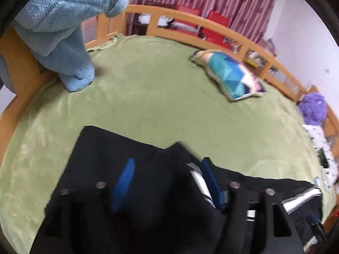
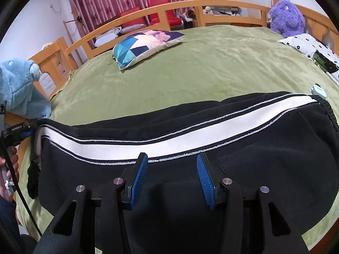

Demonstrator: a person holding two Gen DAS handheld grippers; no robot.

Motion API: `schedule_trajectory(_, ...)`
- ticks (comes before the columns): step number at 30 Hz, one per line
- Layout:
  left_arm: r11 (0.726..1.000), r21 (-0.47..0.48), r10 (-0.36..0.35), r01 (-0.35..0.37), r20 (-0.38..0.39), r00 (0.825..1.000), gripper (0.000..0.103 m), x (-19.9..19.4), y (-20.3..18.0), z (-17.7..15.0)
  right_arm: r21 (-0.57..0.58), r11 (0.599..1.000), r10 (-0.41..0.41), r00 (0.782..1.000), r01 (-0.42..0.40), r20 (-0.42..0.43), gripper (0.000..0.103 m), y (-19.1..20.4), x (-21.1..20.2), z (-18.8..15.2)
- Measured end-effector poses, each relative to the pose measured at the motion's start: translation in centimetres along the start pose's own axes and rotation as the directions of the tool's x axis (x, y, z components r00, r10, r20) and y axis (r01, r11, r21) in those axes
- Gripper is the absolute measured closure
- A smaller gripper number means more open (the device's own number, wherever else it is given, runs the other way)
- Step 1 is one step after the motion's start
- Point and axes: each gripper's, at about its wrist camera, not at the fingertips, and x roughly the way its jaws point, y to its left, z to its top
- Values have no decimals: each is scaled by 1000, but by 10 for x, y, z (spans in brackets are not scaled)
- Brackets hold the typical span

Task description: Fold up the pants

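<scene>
Green bedding (image 2: pixel 190 69) covers the bed, and the black pants (image 2: pixel 211 148) with a white side stripe lie across its near edge. Left tool (image 1: pixel 167 182) hangs over the leg end, jaws well apart, gripping nothing. Right tool (image 2: pixel 172 175) hovers half open above the dark cloth, empty.

The left wrist view is blurring the pants (image 1: pixel 118 154) and pillow (image 1: pixel 228 74). A blue plush toy (image 1: pixel 61 21) is running off the top edge. The clutter (image 1: pixel 182 24) behind the bed rail (image 1: pixel 211 24) is staying too small to identify.
</scene>
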Motion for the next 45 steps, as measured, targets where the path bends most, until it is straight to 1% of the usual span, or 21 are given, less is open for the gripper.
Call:
schedule_trajectory(3, 999, 6, -50, 50, -27, 998, 37, -10, -9, -15, -2, 1000, 3, 1000, -3, 5, 54, 1, -3, -1)
schedule_trajectory(7, 997, -11, -77, 76, -108, 991, 37, -2, -23, -39, 10, 1000, 7, 1000, -7, 6, 54, 0, -7, -5)
schedule_trajectory(9, 998, 4, -69, 70, -129, 989, 37, 2, -34, -49, 19, 1000, 11, 1000, -11, 3, 54, 0, -8, -6)
schedule_trajectory(12, 997, 72, 24, -16, -122, 992, 37, 10, -52, -64, 31, 999, 24, 1000, -24, 8, 54, -1, -13, -7)
schedule_trajectory(14, 992, 105, 91, -76, -152, 984, 37, 22, -59, -70, 29, 999, 25, 1000, -25, 15, 54, 0, -15, -7)
schedule_trajectory(16, 991, 87, 120, -106, -185, 975, 38, 32, -58, -76, 26, 999, 20, 1000, -21, 18, 54, 0, -15, -8)
schedule_trajectory(17, 989, 84, 141, -126, -208, 968, 48, 37, -59, -79, 27, 999, 20, 1000, -20, 17, 54, -2, -15, -8)
schedule_trajectory(19, 974, 120, 217, -193, -234, 948, 54, 46, -62, -83, 32, 999, 18, 1000, -18, 10, 54, -3, -14, -8)
schedule_trajectory(21, 970, 119, 235, -214, -212, 949, 73, 43, -60, -77, 38, 999, 17, 1000, -17, 9, 54, -4, -13, -7)
schedule_trajectory(23, 965, 54, 263, -258, -136, 955, 81, 29, -48, -62, 39, 999, 13, 1000, -14, 10, 54, -5, -13, -7)
schedule_trajectory(24, 956, 39, 293, -291, -77, 953, 83, 21, -41, -53, 38, 999, 9, 1000, -10, 12, 54, -5, -13, -7)
schedule_trajectory(25, 945, 39, 326, -325, -32, 945, 84, 16, -36, -44, 38, 999, 7, 1000, -7, 12, 54, -6, -13, -6)
schedule_trajectory(26, 927, 25, 374, -374, 25, 927, 84, 10, -26, -33, 40, 999, 3, 1000, -3, 9, 54, -7, -11, -6)
schedule_trajectory(28, 917, -31, 399, -398, 51, 915, 84, 7, -5, -19, 43, 999, 0, 1000, 0, 2, 54, -8, -8, -6)
schedule_trajectory(30, 928, -103, 362, -358, 25, 932, 84, 8, 20, -9, 41, 999, -4, 1000, 4, -4, 54, -8, -6, -6)
schedule_trajectory(32, 928, -156, 345, -337, 25, 938, 83, 4, 39, -6, 34, 999, -8, 1000, 8, -4, 54, -6, -5, -6)
schedule_trajectory(37, 961, -113, 254, -251, 15, 967, 78, -2, 37, -8, 4, 1000, -14, 1000, 14, -3, 54, 1, -4, -8)
schedule_trajectory(40, 972, -74, 224, -223, 6, 975, 54, 1, 19, -12, -17, 999, -27, 1000, 27, -6, 54, 5, -2, -10)
schedule_trajectory(41, 970, -62, 237, -236, 3, 972, 45, 2, 15, -14, -22, 999, -30, 1000, 30, -6, 54, 6, -2, -11)
schedule_trajectory(43, 956, -61, 289, -288, 17, 957, 45, -2, 12, -16, -27, 999, -30, 1000, 30, -5, 54, 7, -3, -11)
schedule_trajectory(45, 931, -79, 361, -357, 55, 931, 44, -7, 15, -17, -29, 999, -30, 1000, 30, -1, 54, 7, -4, -11)
